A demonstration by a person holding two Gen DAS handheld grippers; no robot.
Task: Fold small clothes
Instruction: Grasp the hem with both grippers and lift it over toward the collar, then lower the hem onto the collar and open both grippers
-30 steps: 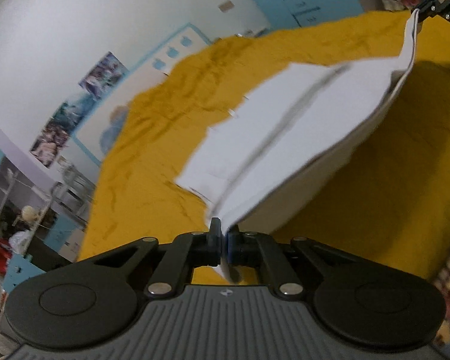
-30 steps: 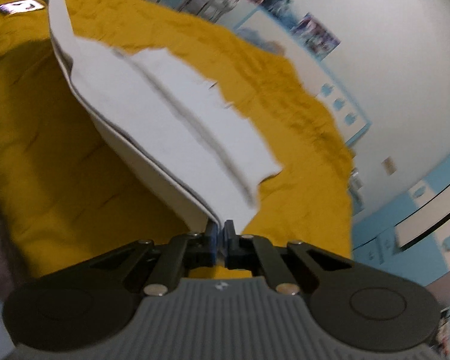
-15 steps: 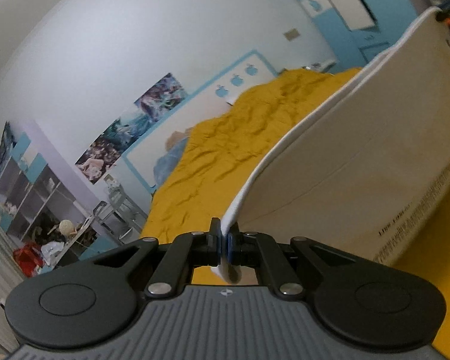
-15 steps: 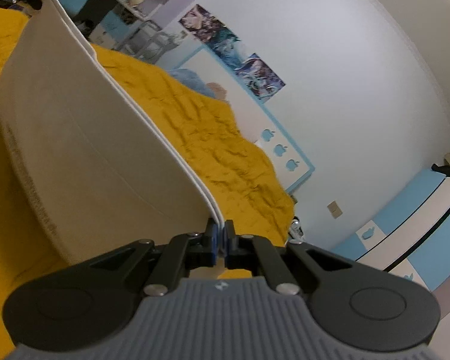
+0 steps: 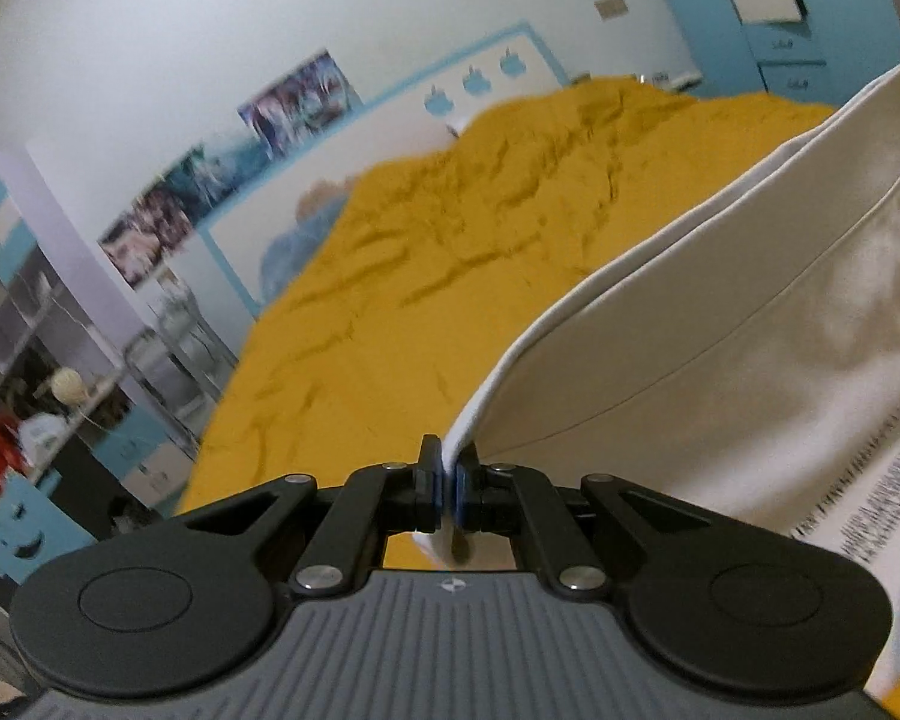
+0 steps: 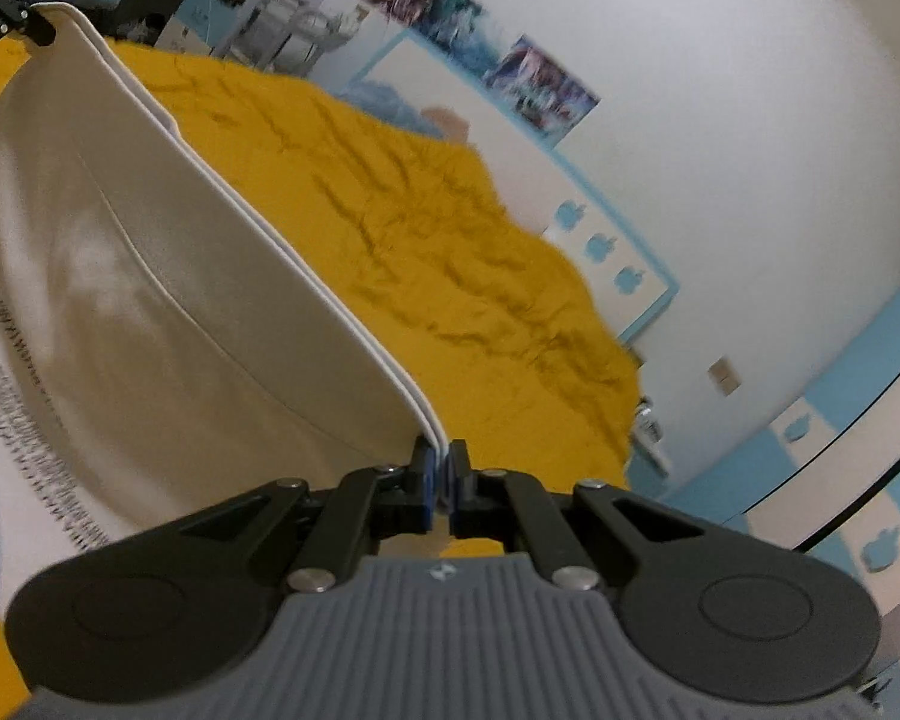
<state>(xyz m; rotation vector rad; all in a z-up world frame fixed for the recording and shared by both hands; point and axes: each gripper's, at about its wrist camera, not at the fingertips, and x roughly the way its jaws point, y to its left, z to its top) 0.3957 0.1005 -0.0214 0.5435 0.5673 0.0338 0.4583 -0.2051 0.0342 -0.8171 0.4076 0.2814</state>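
Garment (image 5: 720,324): one, white, stretched between two grippers, left (image 5: 449,489) and right (image 6: 442,489), fingers clamped on edge; one yellow bedspread (image 5: 426,276).

The left gripper (image 5: 448,489) has black linkage arms, silver screws, blue pads, ribbed grey housing.

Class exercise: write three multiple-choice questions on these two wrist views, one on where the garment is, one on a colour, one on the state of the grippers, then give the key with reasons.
1. Where is the white garment?
A. Lying flat on the bed
B. Stretched in the air between both grippers
C. Hanging on a shelf

2. What colour is the bedspread?
A. Mustard yellow
B. Green
C. Grey

3. What is the state of the left gripper and right gripper?
A. Both open
B. One open, one shut
C. Both shut on cloth

Key: B, its edge runs from one gripper to the other above the bed; A, yellow fabric fills both views; C, each pair of jaws pinches a white edge.
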